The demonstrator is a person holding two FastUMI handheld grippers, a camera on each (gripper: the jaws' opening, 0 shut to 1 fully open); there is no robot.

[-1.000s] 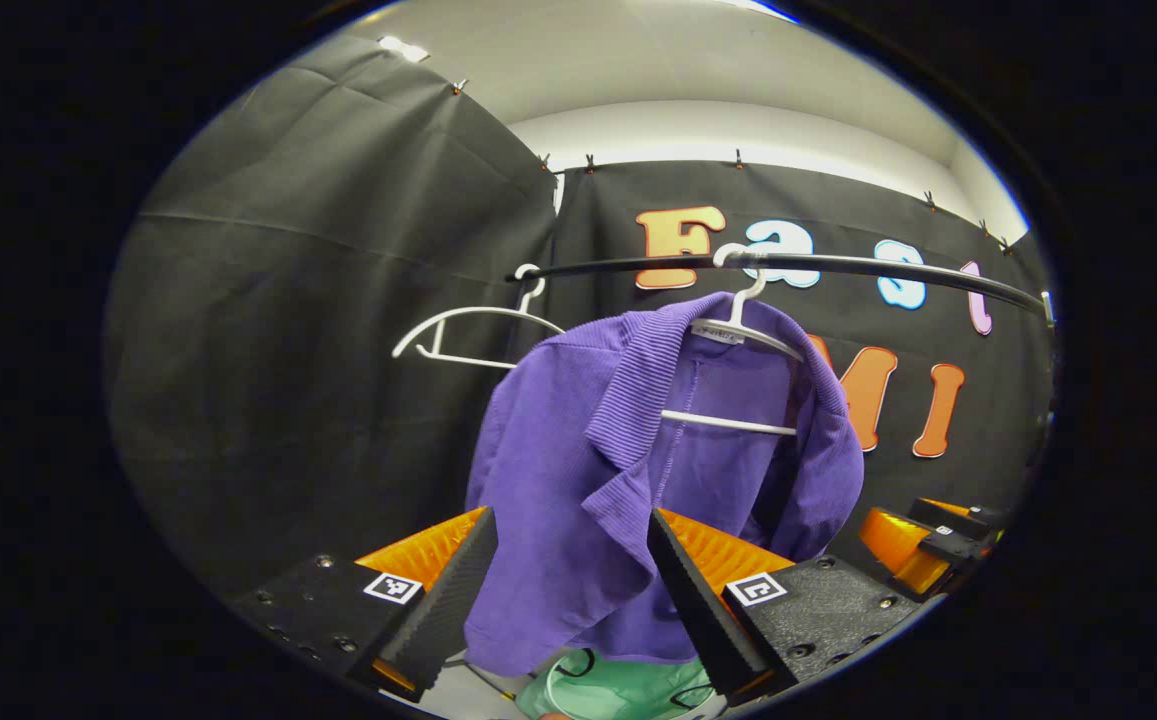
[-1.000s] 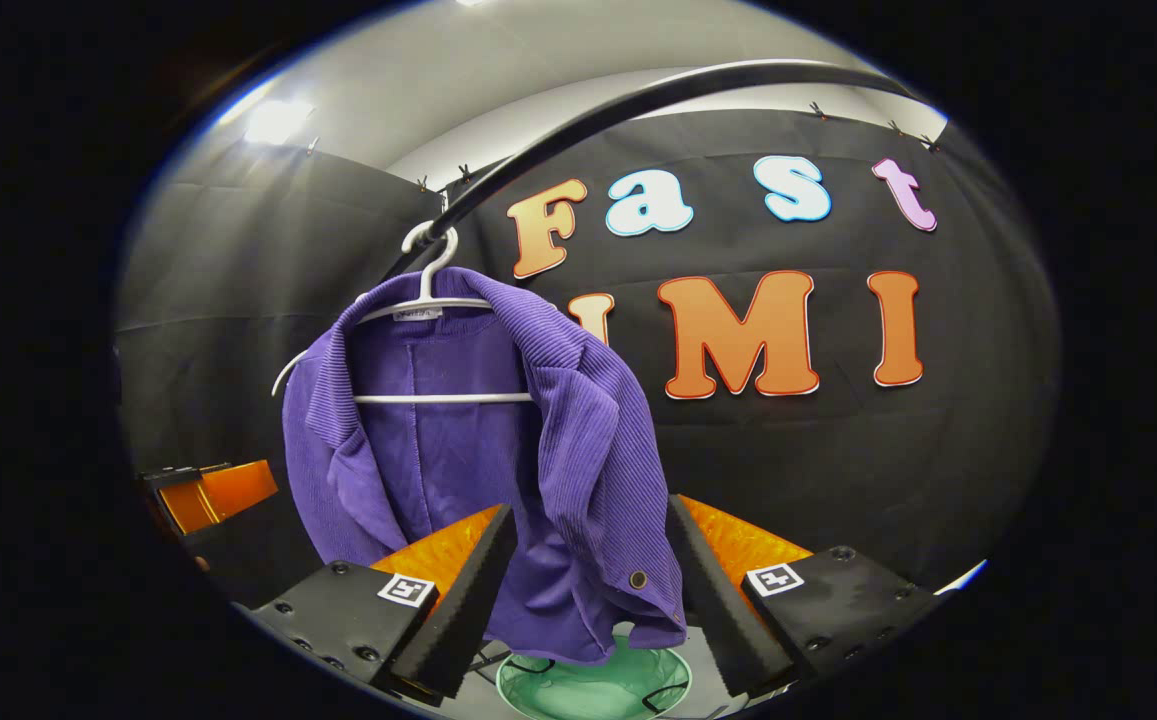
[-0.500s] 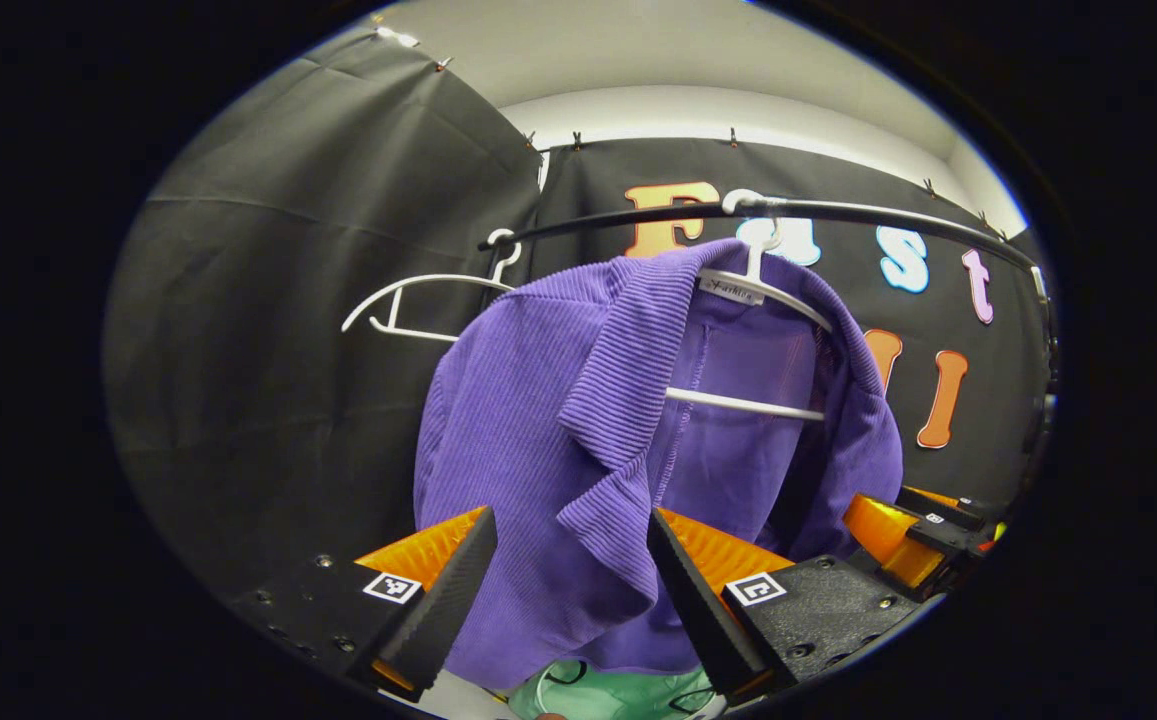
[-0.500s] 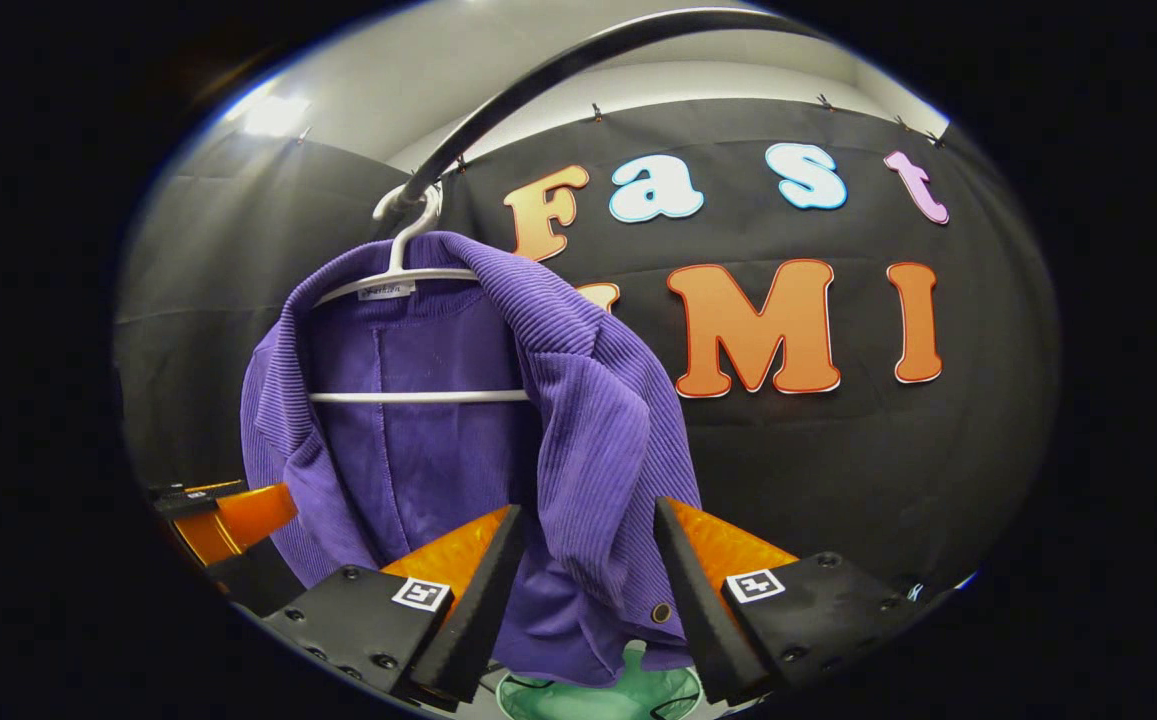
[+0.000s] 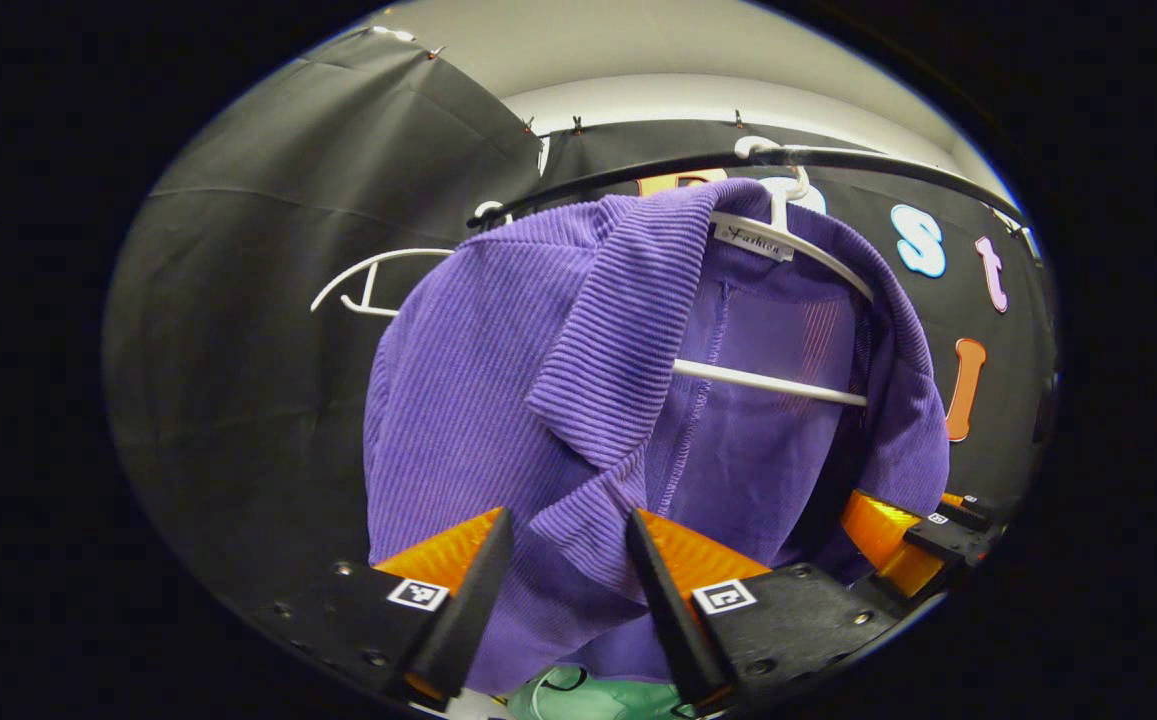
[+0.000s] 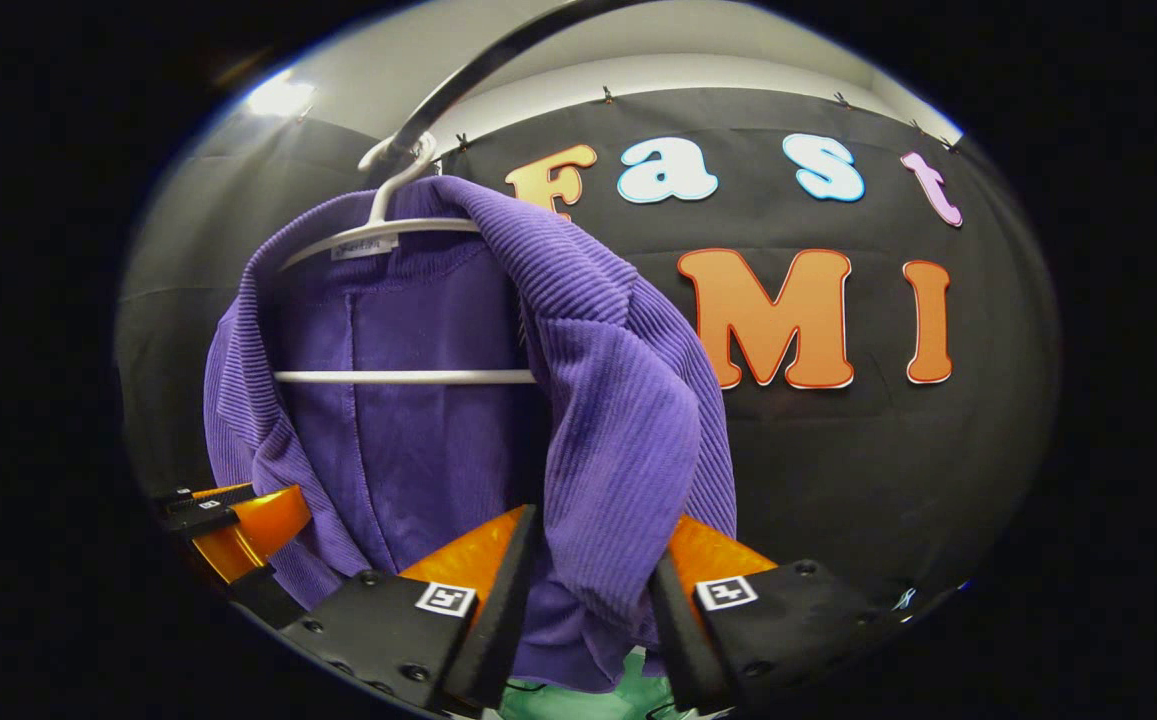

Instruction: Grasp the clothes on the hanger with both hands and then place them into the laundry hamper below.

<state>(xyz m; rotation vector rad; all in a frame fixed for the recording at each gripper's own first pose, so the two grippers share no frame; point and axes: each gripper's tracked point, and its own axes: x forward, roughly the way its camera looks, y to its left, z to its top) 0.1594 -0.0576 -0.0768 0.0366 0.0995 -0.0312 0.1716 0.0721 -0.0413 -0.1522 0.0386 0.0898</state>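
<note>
A purple ribbed jacket [image 5: 478,380] hangs on a white hanger [image 5: 768,380] from the black rail [image 5: 888,165]. My left gripper [image 5: 563,600] is open, its fingers standing either side of the jacket's left lapel and front edge. In the right gripper view the jacket [image 6: 618,400] hangs on the hanger [image 6: 408,377], and my right gripper [image 6: 593,610] is open around the other front panel. Cloth fills most of each gap. Below the hem shows a strip of the mint-green hamper [image 5: 588,695] [image 6: 578,700]. Each view catches the other gripper [image 5: 898,540] [image 6: 238,520] beside the jacket.
An empty white hanger [image 5: 368,285] hangs on the same rail to the left of the jacket. The rail [image 6: 478,70] curves overhead in the right gripper view. Black cloth walls close in behind and on the left.
Both grippers have moved in toward the jacket, which looms larger. The front edges now lie between the fingers, and both gaps have narrowed slightly.
</note>
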